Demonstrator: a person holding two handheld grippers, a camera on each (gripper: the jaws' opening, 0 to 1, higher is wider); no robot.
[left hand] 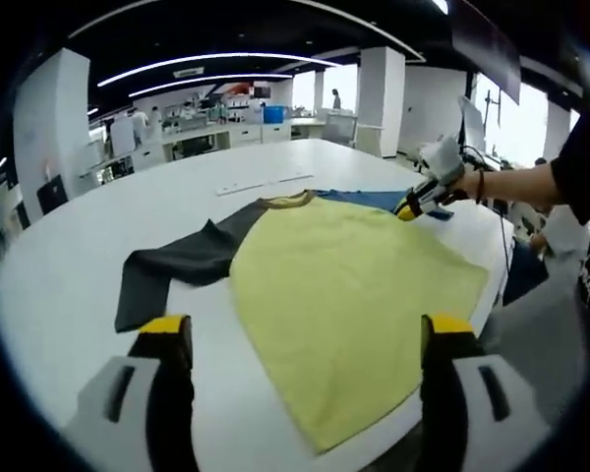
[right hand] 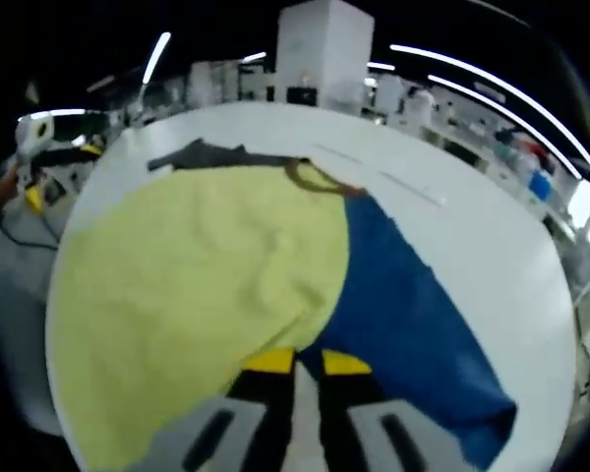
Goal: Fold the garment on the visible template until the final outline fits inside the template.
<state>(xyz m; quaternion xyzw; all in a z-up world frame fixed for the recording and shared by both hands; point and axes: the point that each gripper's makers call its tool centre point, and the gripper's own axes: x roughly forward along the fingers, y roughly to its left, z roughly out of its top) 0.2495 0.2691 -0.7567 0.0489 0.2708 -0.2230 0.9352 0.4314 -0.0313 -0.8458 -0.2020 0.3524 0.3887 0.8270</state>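
On the white table (left hand: 69, 275), the right gripper (right hand: 307, 364) is pinching the soft, limp yellow-bodied shirt (left hand: 344, 295) at its blue sleeve (right hand: 403, 305); the left gripper (left hand: 305, 339) is hovering wide open, holding nothing.

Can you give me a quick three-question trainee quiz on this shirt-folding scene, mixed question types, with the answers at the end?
1. True or false: the left gripper has its jaws wide apart and holds nothing.
2. Multiple choice: the right gripper has its jaws nearly together at which part of the garment? A) the dark grey sleeve B) the edge where the yellow body meets the blue sleeve C) the collar
3. Fill in: the garment lies on a white ____.

Key: 1 true; 2 B; 3 table.
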